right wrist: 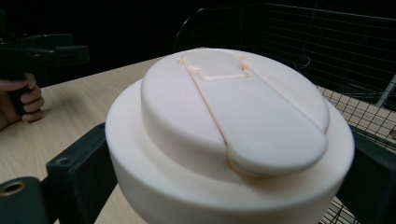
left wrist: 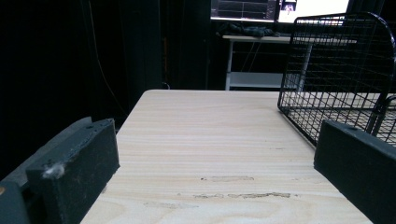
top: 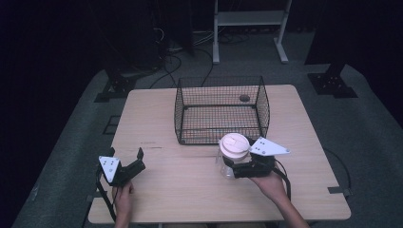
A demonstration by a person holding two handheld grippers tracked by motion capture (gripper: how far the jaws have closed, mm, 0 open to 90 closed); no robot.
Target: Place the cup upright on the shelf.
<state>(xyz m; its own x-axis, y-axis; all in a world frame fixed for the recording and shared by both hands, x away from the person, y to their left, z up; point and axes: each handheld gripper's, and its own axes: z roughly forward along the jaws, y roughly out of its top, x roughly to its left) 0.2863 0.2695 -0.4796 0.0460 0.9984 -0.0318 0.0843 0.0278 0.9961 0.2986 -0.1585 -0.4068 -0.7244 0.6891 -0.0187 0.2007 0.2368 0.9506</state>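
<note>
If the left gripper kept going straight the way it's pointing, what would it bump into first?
Probably nothing: the left gripper, open, points along bare table. The wire basket sits off to its right, likely just missed.

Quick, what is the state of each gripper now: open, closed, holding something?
Left gripper: open, holding nothing, above the table.
Right gripper: closed on the clear jar with the cream lid, just in front of the wire basket.

Smooth matt plastic lid [right wrist: 233,126], clear glossy jar [top: 227,166], black wire basket [top: 221,110], pale wood-grain table [top: 190,175].
</note>
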